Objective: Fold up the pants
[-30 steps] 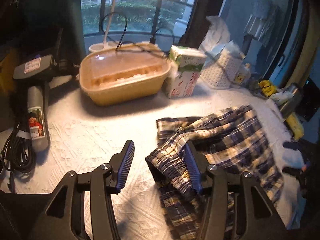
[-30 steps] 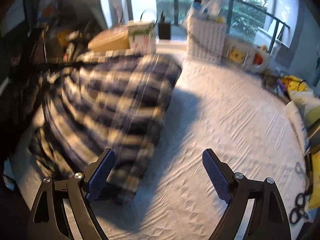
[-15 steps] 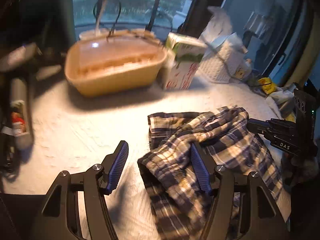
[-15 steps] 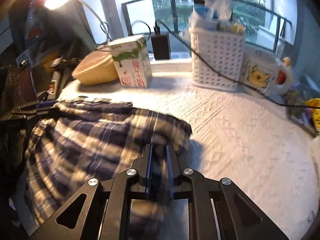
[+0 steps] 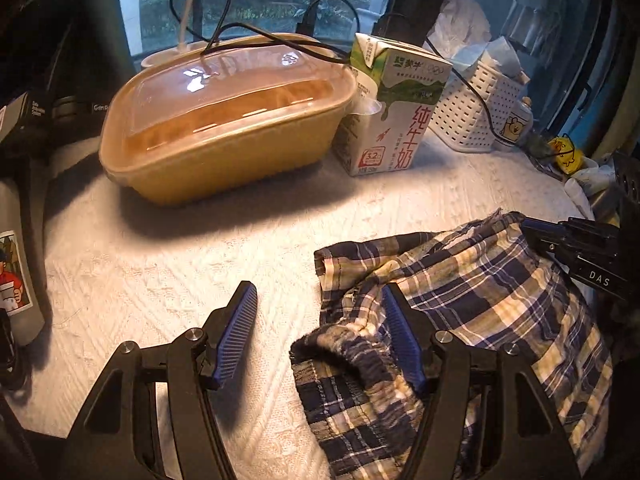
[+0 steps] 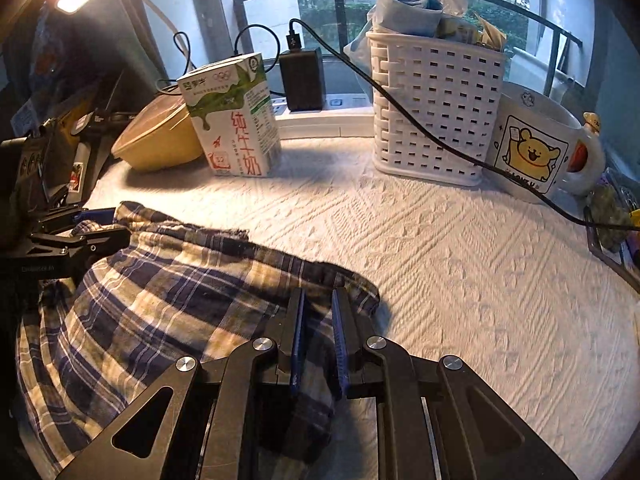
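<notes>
The right gripper [image 6: 318, 336] pinches a soft fold of the plaid pants [image 6: 168, 312]. The left gripper [image 5: 320, 340] stands spread, ribbed blue pads apart, its jaws having just been opening, beside the crumpled waistband on the white quilted cloth [image 5: 160, 272].

Plaid pants [image 5: 472, 304] bunched on the white textured tabletop [image 5: 168, 264]

Navy, cream and tan checks; the cloth lies crumpled and partly doubled over, the gathered elastic waistband curled up at the near edge, a frayed hem toward the back, one bulging fold pinched up off the surface.
</notes>
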Motion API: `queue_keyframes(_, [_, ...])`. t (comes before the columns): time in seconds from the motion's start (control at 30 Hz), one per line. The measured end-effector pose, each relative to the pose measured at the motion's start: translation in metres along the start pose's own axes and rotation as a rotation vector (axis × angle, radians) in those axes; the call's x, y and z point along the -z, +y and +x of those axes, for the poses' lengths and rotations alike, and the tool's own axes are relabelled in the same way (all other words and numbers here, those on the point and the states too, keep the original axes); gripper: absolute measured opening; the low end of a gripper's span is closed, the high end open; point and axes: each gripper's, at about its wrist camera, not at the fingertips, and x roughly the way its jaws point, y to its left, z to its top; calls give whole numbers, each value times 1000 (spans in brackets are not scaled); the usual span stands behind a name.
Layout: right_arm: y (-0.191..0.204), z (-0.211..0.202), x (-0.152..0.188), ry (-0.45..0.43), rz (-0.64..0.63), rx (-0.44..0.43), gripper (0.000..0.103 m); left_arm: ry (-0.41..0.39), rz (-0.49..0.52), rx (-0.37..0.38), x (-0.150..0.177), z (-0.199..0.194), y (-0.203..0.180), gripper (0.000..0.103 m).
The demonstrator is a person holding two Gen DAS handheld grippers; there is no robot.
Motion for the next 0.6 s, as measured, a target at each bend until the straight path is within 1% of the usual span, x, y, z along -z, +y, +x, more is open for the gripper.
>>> queue_keyframes(0.03, [0, -2, -1, -5, 4, 3, 15, -6, -7, -2, -1, -6, 1, 65])
queue_keyframes(0.17, [6, -25, 0, -45, -2, 7, 15, -77, 2, -14, -1, -37, -3, 65])
queue_keyframes(0.23, [13, -37, 3, -57, -18, 2, 15, -97, 2, -23, 4, -53, -8, 65])
queue_keyframes(0.3, [21, -47, 7, -60, -39, -1, 15, -105, 8, -8, 12, -64, -16, 65])
queue_keyframes(0.37, [29, -54, 13, -54, -53, -7, 15, -99, 23, 20, 25, -74, -28, 65])
queue_keyframes(0.47, [41, -59, 22, -42, -71, -20, 15, -68, 31, 42, 42, -74, -39, 65])
queue_keyframes(0.6, [51, -59, 36, -18, -83, -28, 15, -21, -13, 23, 65, -62, -38, 65])
